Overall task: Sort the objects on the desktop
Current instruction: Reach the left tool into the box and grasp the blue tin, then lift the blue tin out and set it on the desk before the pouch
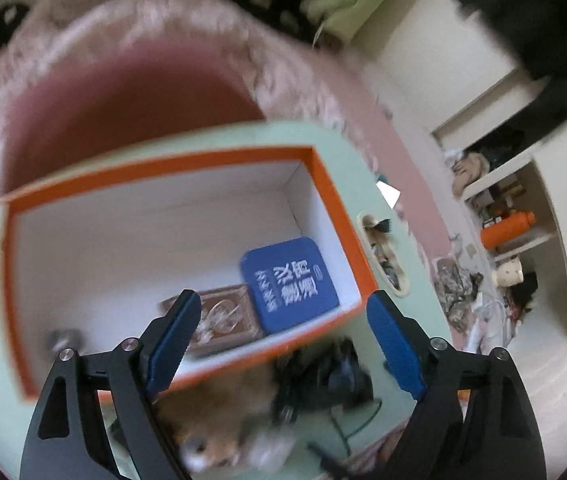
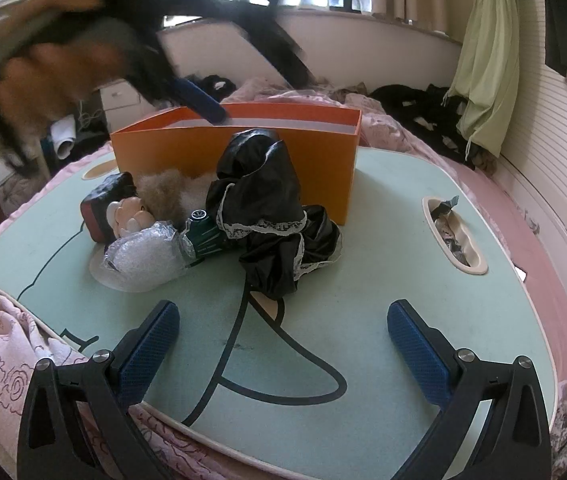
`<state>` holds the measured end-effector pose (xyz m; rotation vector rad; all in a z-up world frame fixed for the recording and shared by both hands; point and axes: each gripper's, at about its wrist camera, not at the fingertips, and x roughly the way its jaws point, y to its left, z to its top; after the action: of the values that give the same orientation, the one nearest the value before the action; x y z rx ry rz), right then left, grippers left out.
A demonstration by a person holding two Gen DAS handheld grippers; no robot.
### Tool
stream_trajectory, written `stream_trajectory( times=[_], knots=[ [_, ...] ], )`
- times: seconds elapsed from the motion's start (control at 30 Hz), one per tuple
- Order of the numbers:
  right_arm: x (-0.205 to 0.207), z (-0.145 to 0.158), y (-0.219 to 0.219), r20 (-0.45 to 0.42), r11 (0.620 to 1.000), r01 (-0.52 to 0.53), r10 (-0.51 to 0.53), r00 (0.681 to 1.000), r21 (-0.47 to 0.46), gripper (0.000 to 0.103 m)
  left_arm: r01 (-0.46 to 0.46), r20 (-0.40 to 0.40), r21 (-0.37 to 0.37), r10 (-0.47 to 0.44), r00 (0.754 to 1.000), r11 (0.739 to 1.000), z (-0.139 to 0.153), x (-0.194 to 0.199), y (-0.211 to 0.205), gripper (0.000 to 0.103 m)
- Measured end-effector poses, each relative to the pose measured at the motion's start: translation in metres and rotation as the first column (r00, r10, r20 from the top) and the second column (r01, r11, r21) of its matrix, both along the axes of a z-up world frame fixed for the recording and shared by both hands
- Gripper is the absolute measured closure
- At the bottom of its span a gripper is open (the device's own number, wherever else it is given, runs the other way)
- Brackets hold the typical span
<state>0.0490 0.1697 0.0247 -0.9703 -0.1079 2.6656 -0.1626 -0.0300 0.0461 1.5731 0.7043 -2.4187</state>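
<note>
On the tabletop (image 2: 363, 280), left to right: a soft, light doll (image 2: 131, 210) is lying beside a limp, slippery black dress (image 2: 267, 216), best pinched at a fold. Both left tongs (image 1: 283, 340) and right tongs (image 2: 283, 344) are being held wide open, empty.

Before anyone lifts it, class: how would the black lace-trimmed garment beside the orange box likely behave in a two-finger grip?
The black garment lies crumpled in soft folds, so it is probably floppy and would drape. Its glossy sheen suggests it may be slippery. It looks thin, likely light.
</note>
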Motion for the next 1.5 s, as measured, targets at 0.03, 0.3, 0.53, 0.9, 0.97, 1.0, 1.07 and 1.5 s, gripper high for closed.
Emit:
stream_trajectory(
  times=[0.03, 0.3, 0.53, 0.9, 0.97, 1.0, 1.07, 1.5],
  knots=[
    [-0.001, 0.000, -0.001, -0.001, 1.000, 0.000, 0.000, 1.000, 0.000, 0.000, -0.007, 0.030, 0.016, 0.007, 1.000, 1.000, -0.010, -0.009, 0.000, 0.018],
    [-0.003, 0.002, -0.006, -0.001, 1.000, 0.009, -0.009, 1.000, -0.001, 0.000, -0.014, 0.147, -0.077, 0.025, 0.989, 0.997, -0.045, -0.036, 0.009, 0.023],
    [-0.002, 0.002, -0.008, -0.006, 1.000, 0.016, -0.016, 1.000, -0.003, 0.000, -0.032, 0.131, -0.125, 0.048, 0.990, 0.992, -0.040, -0.021, -0.012, 0.033],
    [-0.002, 0.001, -0.009, -0.007, 1.000, 0.022, -0.022, 1.000, 0.000, 0.000, -0.099, 0.124, -0.112, 0.113, 0.986, 0.989, -0.025, -0.006, -0.047, 0.033],
    [-0.002, 0.001, -0.009, -0.007, 1.000, 0.023, -0.023, 1.000, 0.001, 0.000, -0.098, 0.152, -0.133, 0.118, 0.981, 0.986, -0.029, -0.011, -0.043, 0.033],
    [-0.002, 0.001, -0.009, -0.007, 1.000, 0.023, -0.023, 1.000, 0.001, 0.000, -0.098, 0.166, -0.146, 0.122, 0.979, 0.984, -0.031, -0.015, -0.041, 0.033],
    [-0.002, 0.001, -0.010, -0.007, 1.000, 0.025, -0.025, 1.000, 0.001, 0.000, -0.092, 0.190, -0.183, 0.127, 0.974, 0.979, -0.038, -0.022, -0.036, 0.033],
    [-0.001, -0.001, -0.011, -0.008, 0.999, 0.039, -0.039, 0.999, 0.005, 0.000, -0.097, -0.062, -0.255, 0.083, 0.995, 0.962, 0.016, 0.024, -0.028, 0.036]
  ],
)
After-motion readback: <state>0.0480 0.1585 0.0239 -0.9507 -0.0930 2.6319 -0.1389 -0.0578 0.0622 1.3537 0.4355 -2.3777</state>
